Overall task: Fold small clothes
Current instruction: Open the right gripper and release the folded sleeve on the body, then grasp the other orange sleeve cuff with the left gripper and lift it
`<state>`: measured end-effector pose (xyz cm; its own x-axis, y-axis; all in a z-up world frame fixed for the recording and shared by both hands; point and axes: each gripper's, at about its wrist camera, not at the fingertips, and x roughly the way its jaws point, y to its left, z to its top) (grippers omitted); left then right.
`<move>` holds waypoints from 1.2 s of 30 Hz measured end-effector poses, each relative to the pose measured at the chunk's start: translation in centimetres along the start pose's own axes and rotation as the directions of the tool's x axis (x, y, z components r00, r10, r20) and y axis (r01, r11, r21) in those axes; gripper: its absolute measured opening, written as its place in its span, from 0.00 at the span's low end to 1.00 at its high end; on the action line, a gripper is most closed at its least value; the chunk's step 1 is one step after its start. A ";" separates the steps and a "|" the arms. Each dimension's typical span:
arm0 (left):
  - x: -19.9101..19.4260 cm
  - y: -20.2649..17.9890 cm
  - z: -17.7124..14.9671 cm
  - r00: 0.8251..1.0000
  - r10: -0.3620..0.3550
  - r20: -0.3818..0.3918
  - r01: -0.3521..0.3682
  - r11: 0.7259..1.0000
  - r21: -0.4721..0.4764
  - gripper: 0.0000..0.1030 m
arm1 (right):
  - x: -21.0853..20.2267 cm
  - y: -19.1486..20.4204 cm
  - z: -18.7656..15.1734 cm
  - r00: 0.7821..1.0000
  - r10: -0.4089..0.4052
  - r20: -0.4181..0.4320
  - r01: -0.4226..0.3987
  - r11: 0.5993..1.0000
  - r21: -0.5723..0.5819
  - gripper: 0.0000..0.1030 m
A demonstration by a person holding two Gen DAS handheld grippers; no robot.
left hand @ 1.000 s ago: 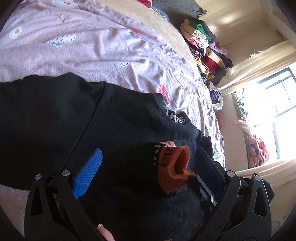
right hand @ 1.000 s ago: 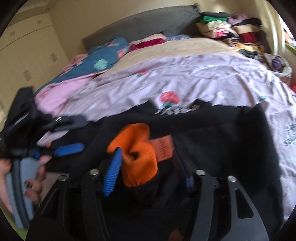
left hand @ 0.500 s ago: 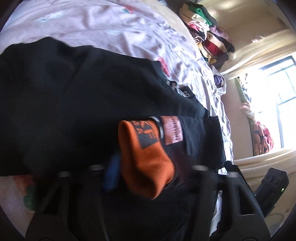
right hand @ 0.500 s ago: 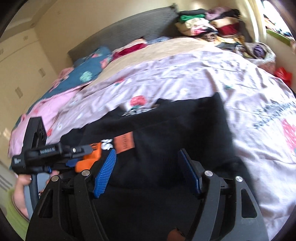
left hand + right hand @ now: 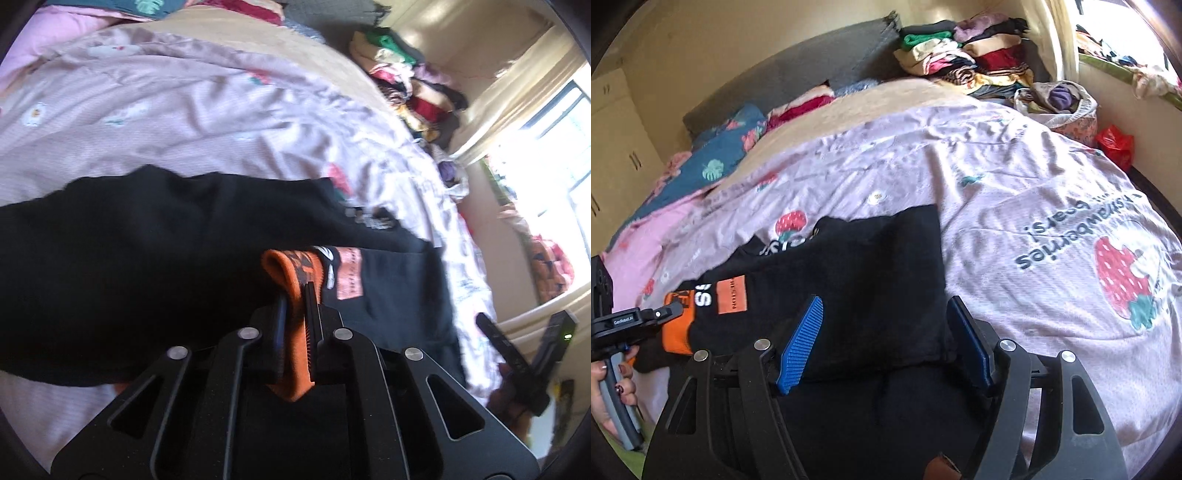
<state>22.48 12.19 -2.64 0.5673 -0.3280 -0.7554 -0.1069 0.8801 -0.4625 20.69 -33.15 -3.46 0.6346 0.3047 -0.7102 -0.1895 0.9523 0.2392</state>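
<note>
Two grippers worked a black garment (image 5: pixel 857 280) near the bedspread's (image 5: pixel 1015 192) front edge: left gripper (image 5: pixel 295 306) clamped its orange cuff (image 5: pixel 291 269); right gripper (image 5: pixel 886 332) spread apart, gripping nothing.

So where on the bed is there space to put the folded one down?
The pink sheet is bare to the right of the black garment, around the big strawberry print, and beyond it toward the tan blanket. It is crowded at the far corner, with the clothes pile, and along the pillows.
</note>
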 end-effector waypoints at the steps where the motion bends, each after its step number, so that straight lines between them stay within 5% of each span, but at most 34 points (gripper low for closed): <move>1: -0.3 0.2 0.0 0.999 0.036 0.019 -0.036 0.999 0.006 0.05 | 0.5 0.5 -0.1 1.000 0.001 -0.016 -0.001 1.000 -0.017 0.66; 5: -0.9 -1.0 -0.3 0.996 0.083 0.043 -0.086 0.993 0.076 0.13 | 3.1 2.2 -0.7 0.995 -0.011 -0.100 0.002 0.996 -0.087 0.66; 11: 3.2 -1.1 -2.5 0.984 0.149 -0.100 -0.136 0.982 0.131 0.24 | 5.7 1.7 -2.1 0.975 -0.085 -0.208 0.069 0.994 -0.083 0.66; 14: 2.5 -0.3 -3.0 0.988 0.130 -0.085 -0.120 0.986 0.113 0.27 | 4.8 1.7 -2.2 0.980 -0.057 -0.190 0.044 0.996 -0.072 0.66; 16: 0.8 -0.1 -2.9 0.990 0.129 -0.050 -0.123 0.986 0.116 0.45 | 3.6 2.0 -2.0 0.986 -0.017 -0.164 0.007 0.998 -0.059 0.69; 19: -1.1 0.2 -2.7 0.990 0.140 -0.011 -0.138 0.983 0.119 0.50 | 1.7 3.2 -1.5 0.993 0.020 -0.114 -0.027 0.998 -0.065 0.78; 24: -4.4 2.0 -2.8 0.982 0.186 0.040 -0.189 0.979 0.072 0.80 | -0.6 6.2 -1.0 0.995 0.086 -0.053 -0.092 0.989 -0.113 0.93; 27: -5.9 3.1 -2.6 0.977 0.207 0.055 -0.210 0.977 0.037 0.89 | -1.5 8.3 -0.8 0.994 0.106 -0.032 -0.110 0.983 -0.149 0.95; 36: -9.0 6.5 -3.0 0.959 0.266 0.094 -0.263 0.964 -0.044 0.91 | -2.5 14.2 -0.9 0.989 0.151 -0.011 -0.149 0.960 -0.238 0.96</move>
<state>14.23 19.82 -0.26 0.5927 -0.0485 -0.8040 -0.2881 0.9194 -0.2678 15.76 -20.38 1.12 0.5902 0.4450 -0.6735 -0.4546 0.8727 0.1782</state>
